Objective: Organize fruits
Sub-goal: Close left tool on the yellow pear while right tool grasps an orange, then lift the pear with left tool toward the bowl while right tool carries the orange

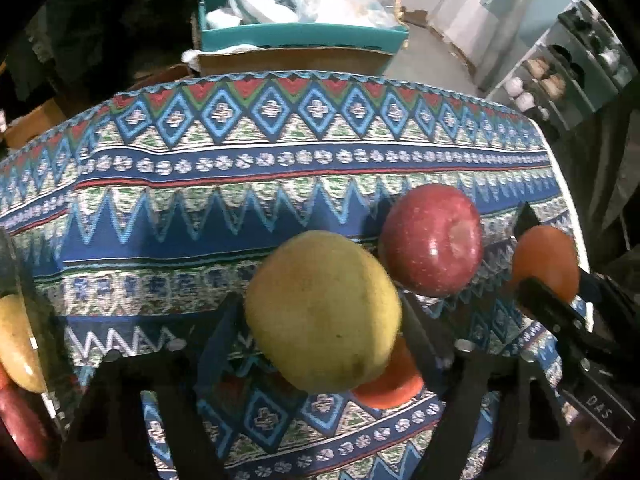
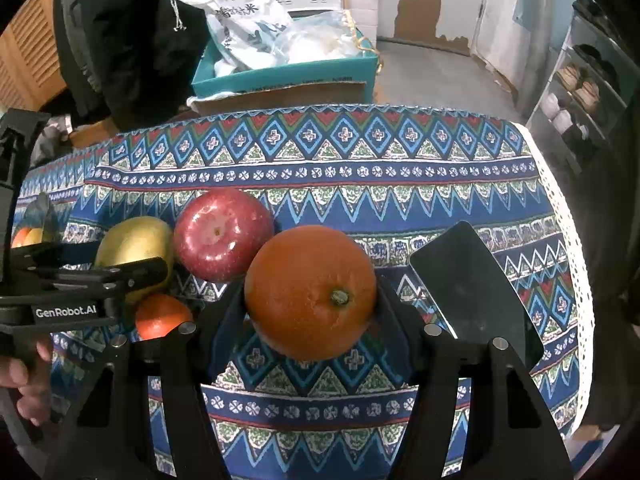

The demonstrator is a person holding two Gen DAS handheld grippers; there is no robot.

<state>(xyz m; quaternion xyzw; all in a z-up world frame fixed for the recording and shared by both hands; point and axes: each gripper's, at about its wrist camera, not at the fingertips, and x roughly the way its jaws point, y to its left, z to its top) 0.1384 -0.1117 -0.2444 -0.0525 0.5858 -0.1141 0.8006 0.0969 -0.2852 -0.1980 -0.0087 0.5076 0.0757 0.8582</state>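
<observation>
My left gripper (image 1: 322, 320) is shut on a yellow-green apple (image 1: 322, 310), also seen in the right wrist view (image 2: 134, 246). My right gripper (image 2: 310, 300) is shut on a large orange (image 2: 310, 292), which shows at the right in the left wrist view (image 1: 546, 262). A red apple (image 1: 432, 240) (image 2: 222, 234) rests on the patterned tablecloth (image 1: 280, 160) between the two held fruits. A small orange (image 1: 390, 384) (image 2: 162, 316) lies under the yellow-green apple.
A black phone (image 2: 474, 286) lies on the cloth to the right. More fruit (image 1: 16, 344) shows at the far left edge. A teal box of bags (image 1: 300, 12) stands beyond the table. A shoe rack (image 1: 560, 72) stands at the right.
</observation>
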